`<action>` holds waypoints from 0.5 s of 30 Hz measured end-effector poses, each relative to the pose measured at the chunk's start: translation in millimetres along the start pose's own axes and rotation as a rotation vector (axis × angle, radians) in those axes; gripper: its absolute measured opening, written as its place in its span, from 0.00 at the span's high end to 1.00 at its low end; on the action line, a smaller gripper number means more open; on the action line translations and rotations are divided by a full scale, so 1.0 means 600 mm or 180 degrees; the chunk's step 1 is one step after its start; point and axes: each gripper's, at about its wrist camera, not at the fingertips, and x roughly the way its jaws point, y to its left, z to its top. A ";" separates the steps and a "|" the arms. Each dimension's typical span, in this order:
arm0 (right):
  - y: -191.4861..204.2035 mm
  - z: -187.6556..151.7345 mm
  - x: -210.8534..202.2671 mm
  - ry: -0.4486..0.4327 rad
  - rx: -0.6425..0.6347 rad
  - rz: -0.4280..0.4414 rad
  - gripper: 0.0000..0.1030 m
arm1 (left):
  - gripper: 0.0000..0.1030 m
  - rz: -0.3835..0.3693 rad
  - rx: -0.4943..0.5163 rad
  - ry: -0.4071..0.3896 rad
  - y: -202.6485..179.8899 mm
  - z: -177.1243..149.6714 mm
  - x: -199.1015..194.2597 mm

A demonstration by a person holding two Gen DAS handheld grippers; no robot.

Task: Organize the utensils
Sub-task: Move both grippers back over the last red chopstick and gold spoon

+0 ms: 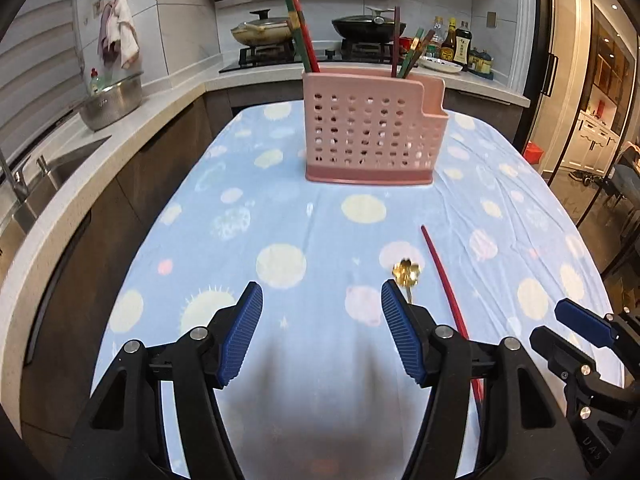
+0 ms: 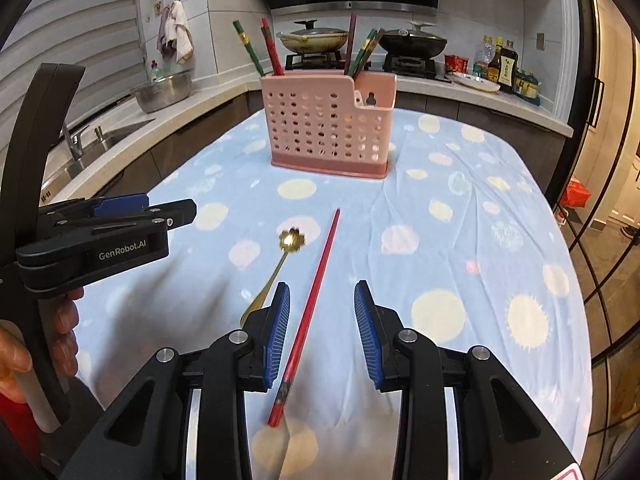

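Landmark: we take the pink perforated utensil holder [image 1: 370, 132], standing upright on the blue spotted tablecloth [image 1: 248, 216], as our reference.
Holder contents: we count several red and green chopsticks [image 1: 304, 36] standing in its taller compartment, leaning out over the rim.
Red chopstick [image 2: 310, 312]: we find it lying flat on the cloth, well in front of the holder, its thin tip aimed toward the holder.
Gold spoon [image 2: 280, 264]: we see it lying just left of the red chopstick, flower-shaped bowl toward the holder, not touching the chopstick.
Left gripper [image 1: 322, 292]: in front of the holder, above bare cloth; its fingers stand apart with nothing between them; the spoon's bowl shows just beyond its right finger [image 1: 400, 332].
Right gripper [image 2: 322, 292]: in front of the holder, over the red chopstick; its fingers are spread, the chopstick running between them nearer the left finger [image 2: 278, 332]; we cannot tell whether that pad touches it.
Behind the holder: we note a counter with a hob and two lidded pans [image 1: 368, 24].
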 end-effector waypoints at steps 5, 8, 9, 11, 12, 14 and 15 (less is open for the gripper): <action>0.017 -0.062 0.016 0.0231 0.0064 0.0084 0.68 | 0.43 -0.0013 -0.0035 0.0222 0.000 -0.061 0.013; 0.024 -0.081 0.024 0.0293 0.0043 0.0101 0.68 | 0.43 -0.0020 -0.0025 0.0332 0.000 -0.089 0.018; 0.028 -0.085 0.025 0.0288 0.0000 0.0056 0.68 | 0.43 -0.0023 -0.0025 0.0350 -0.001 -0.095 0.018; 0.033 -0.089 0.023 0.0276 -0.0034 0.0028 0.68 | 0.43 -0.0040 -0.0046 0.0393 0.000 -0.105 0.018; 0.034 -0.092 0.026 0.0291 -0.0025 0.0050 0.68 | 0.43 -0.0047 -0.0049 0.0403 0.001 -0.108 0.017; 0.035 -0.095 0.031 0.0313 -0.0016 0.0067 0.68 | 0.43 -0.0050 -0.0046 0.0420 0.000 -0.113 0.015; 0.037 -0.096 0.033 0.0323 -0.0017 0.0071 0.68 | 0.43 -0.0058 -0.0052 0.0426 0.000 -0.113 0.015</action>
